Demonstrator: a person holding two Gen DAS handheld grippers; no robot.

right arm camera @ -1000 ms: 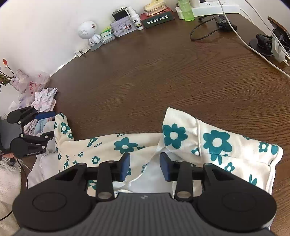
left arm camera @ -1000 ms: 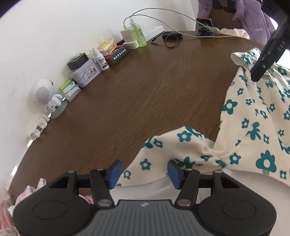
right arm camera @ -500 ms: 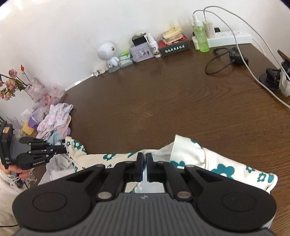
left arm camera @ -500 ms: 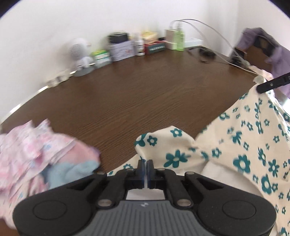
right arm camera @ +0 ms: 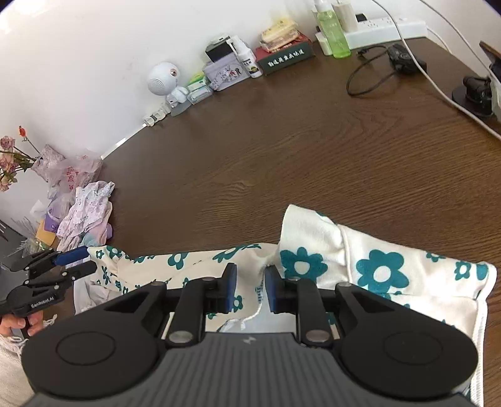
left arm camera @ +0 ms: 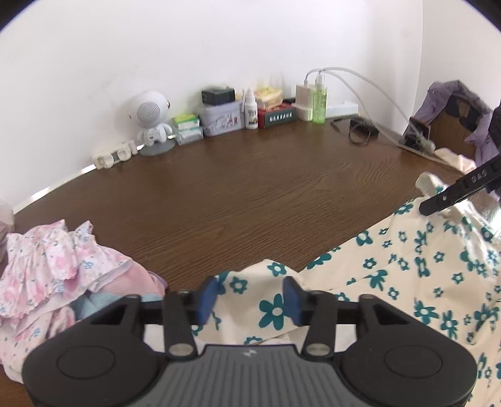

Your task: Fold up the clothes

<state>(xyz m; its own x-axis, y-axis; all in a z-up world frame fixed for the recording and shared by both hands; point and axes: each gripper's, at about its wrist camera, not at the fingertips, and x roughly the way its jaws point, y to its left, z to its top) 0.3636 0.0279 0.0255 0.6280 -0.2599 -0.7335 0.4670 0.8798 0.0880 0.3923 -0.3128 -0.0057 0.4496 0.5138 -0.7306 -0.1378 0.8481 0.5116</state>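
A cream garment with teal flowers [left arm camera: 407, 275] lies across the near edge of the brown table [left arm camera: 250, 188]; it also shows in the right wrist view [right arm camera: 375, 269]. My left gripper [left arm camera: 250, 297] is open, its blue pads on either side of a fold of the cloth. My right gripper [right arm camera: 250, 286] is open over the garment's bunched edge with a loose drawstring. The left gripper also shows at the left of the right wrist view [right arm camera: 75, 263], and the right gripper's finger [left arm camera: 451, 194] at the right of the left wrist view.
A pile of pink and blue clothes [left arm camera: 53, 269] lies at the table's left end. Along the wall stand a white robot speaker [left arm camera: 152, 122], a tin box [left arm camera: 220, 119], bottles [left arm camera: 319, 100] and a power strip [right arm camera: 385, 25] with cables. A purple garment [left arm camera: 454, 103] hangs at far right.
Both grippers were open a second ago, shut on the floral garment half a second ago, and have opened again. The garment now rests on the table.
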